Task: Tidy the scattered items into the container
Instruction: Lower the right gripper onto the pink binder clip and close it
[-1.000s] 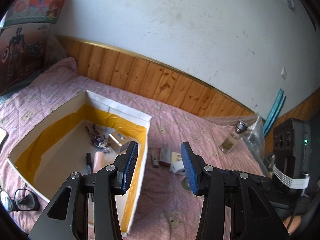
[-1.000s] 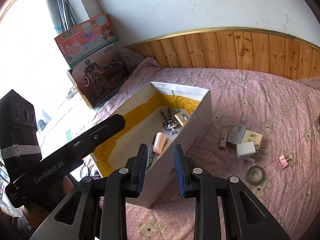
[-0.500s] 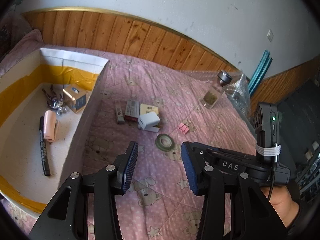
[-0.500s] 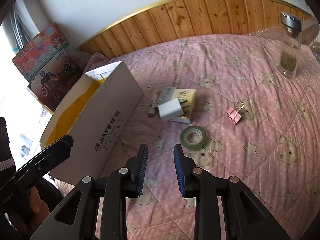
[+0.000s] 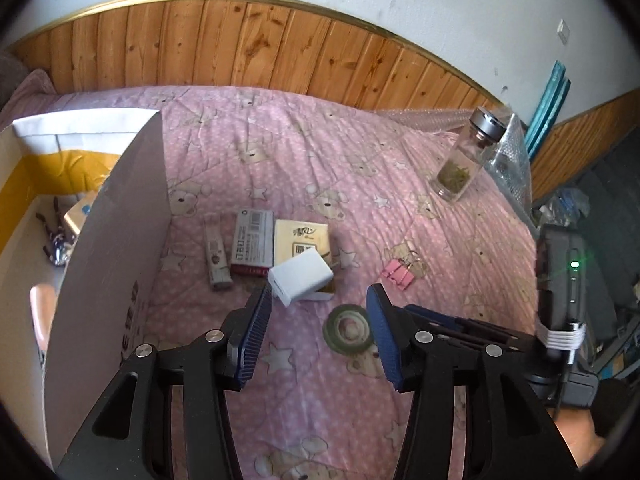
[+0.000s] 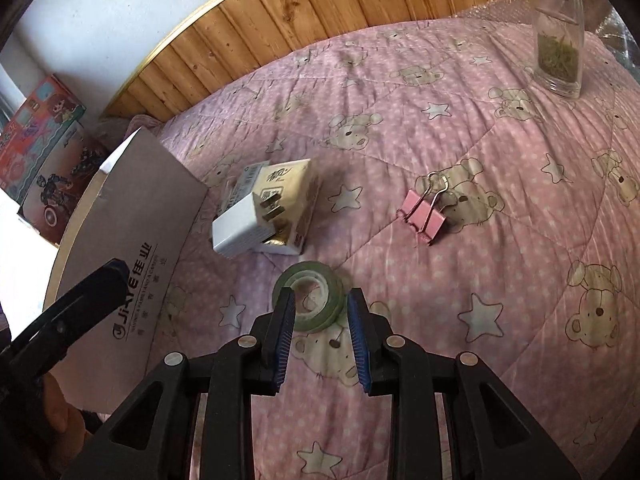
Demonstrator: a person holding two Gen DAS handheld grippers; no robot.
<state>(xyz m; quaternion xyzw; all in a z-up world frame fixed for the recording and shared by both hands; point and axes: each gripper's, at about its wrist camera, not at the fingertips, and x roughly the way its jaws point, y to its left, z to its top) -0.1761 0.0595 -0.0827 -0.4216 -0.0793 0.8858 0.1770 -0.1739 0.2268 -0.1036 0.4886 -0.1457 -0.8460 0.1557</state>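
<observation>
charger on tissue pack, beside box

A pink bear-print quilt carries the cardboard box, tape roll, binder clip, glass bottle, small packets.

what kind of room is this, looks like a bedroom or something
Probably a bedroom: the items lie on a pink teddy-bear quilt like a bedspread, wood panelling lines the wall, and boxed toys lean in a corner.
</observation>
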